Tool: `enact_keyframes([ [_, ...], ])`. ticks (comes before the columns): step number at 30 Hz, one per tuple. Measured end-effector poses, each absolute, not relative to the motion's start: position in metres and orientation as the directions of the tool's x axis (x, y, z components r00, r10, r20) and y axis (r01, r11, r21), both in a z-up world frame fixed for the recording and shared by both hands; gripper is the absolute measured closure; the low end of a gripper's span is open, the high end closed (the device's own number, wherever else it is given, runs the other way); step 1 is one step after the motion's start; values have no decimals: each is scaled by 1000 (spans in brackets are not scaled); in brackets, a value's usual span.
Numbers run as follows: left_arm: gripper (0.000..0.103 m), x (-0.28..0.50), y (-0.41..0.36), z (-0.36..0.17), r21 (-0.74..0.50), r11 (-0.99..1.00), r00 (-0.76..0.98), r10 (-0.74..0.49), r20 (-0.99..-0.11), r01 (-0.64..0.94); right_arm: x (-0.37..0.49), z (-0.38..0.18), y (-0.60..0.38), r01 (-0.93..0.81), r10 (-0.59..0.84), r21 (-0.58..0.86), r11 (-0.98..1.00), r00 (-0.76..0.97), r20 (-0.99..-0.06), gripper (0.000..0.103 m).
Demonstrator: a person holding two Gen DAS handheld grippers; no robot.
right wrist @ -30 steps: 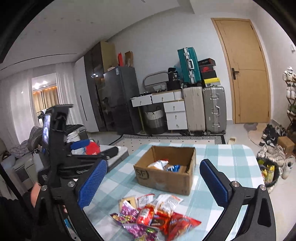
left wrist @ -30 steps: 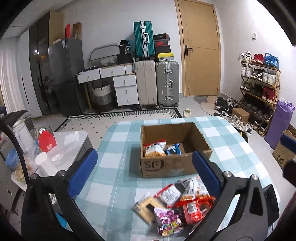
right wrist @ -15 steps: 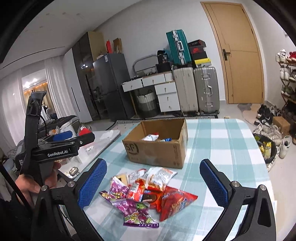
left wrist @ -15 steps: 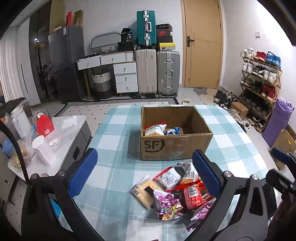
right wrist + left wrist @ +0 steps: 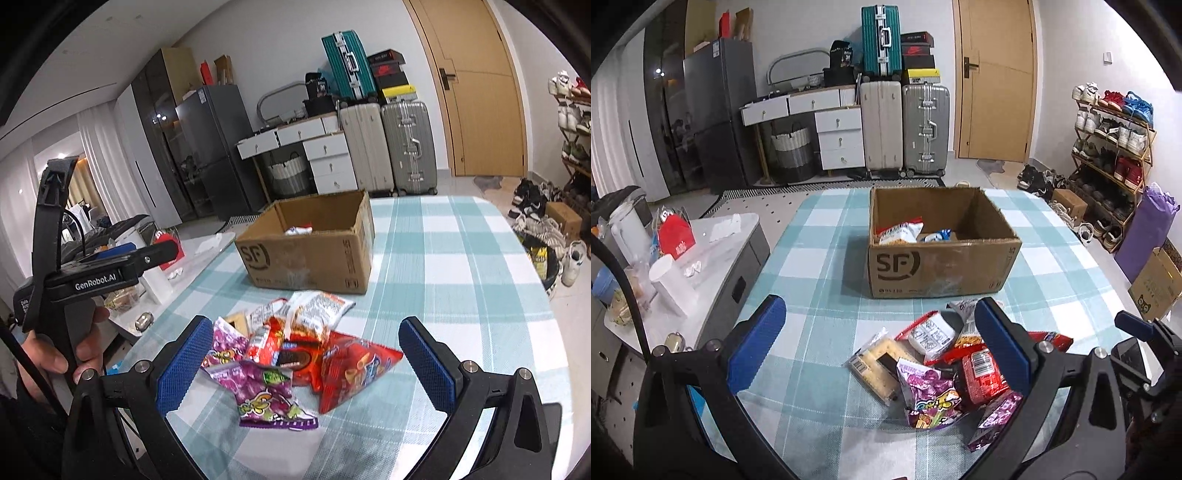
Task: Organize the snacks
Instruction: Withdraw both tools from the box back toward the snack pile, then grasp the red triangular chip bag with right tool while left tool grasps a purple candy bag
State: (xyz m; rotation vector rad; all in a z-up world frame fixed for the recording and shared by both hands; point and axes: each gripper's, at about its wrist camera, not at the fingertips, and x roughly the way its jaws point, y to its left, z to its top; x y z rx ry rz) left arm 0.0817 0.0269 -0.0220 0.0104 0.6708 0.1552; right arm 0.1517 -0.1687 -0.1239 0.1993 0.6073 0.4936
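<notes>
A pile of snack packets (image 5: 942,365) lies on the checked tablecloth in front of an open cardboard box (image 5: 938,266). Two packets (image 5: 901,232) sit inside the box at its left. My left gripper (image 5: 879,343) is open and hangs over the near left part of the pile, holding nothing. In the right wrist view the pile (image 5: 295,347) lies between and beyond the pads of my right gripper (image 5: 303,365), which is open and empty. A purple candy bag (image 5: 269,391) is nearest, with a red chip bag (image 5: 351,365) to its right. The box (image 5: 306,254) stands behind.
A low white side table (image 5: 713,254) with cups and a red pouch stands left of the table. A person's hand (image 5: 51,354) holds the left gripper's handle. Suitcases, drawers, a door and a shoe rack (image 5: 1112,147) are behind. Bare tablecloth (image 5: 461,258) lies right of the box.
Both grippers have tilted down and come closer to the snack pile, which now sits larger and higher in each view. Both stay open; no packet has moved.
</notes>
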Motion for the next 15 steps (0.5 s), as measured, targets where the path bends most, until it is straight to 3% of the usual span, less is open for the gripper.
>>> enact_keyframes([
  [15, 1, 96, 45, -111, -5, 992, 657, 81, -749, -128, 188, -192, -169, -305, 532, 445, 842, 604, -594, 1],
])
